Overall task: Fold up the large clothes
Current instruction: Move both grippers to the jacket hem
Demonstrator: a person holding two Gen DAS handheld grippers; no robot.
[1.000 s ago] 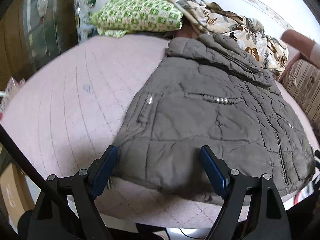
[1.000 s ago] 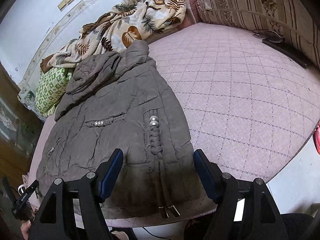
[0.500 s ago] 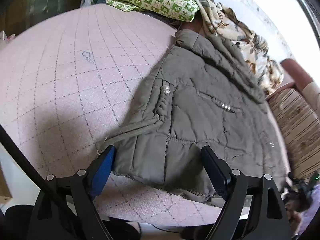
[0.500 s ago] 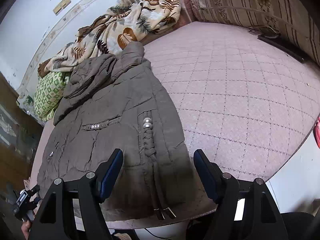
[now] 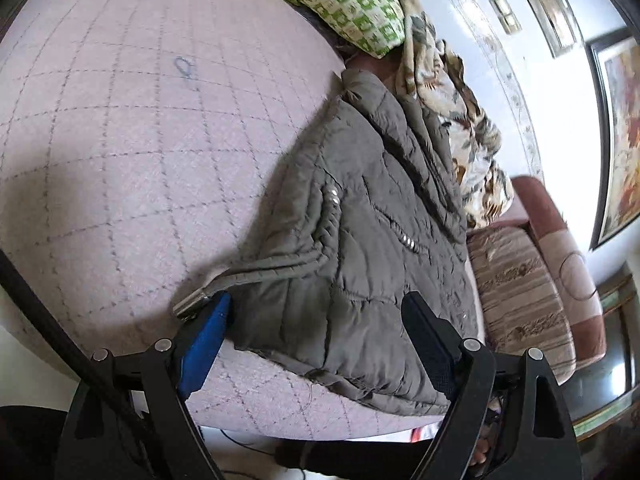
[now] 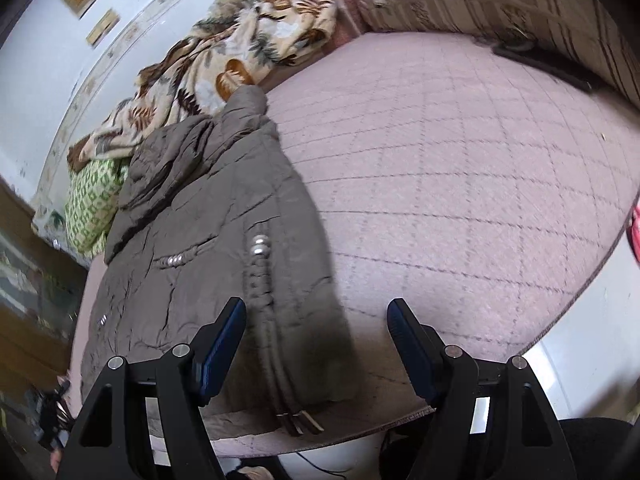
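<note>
While the grey-brown quilted jacket [image 5: 360, 248] lies flat on the pink quilted bedspread [image 5: 120, 140], its hem is approached by the left gripper [image 5: 316, 316] and right gripper [image 6: 316, 320], both wide open and empty. A pinch on both hem corners is judged next. Metal cord tips at 6 o'clock are shown only in the right view.

Soft daylight fills the room; the white wall [image 5: 532, 92] glares, both views bulge at their edges, the right wrist view slightly blurred.
</note>
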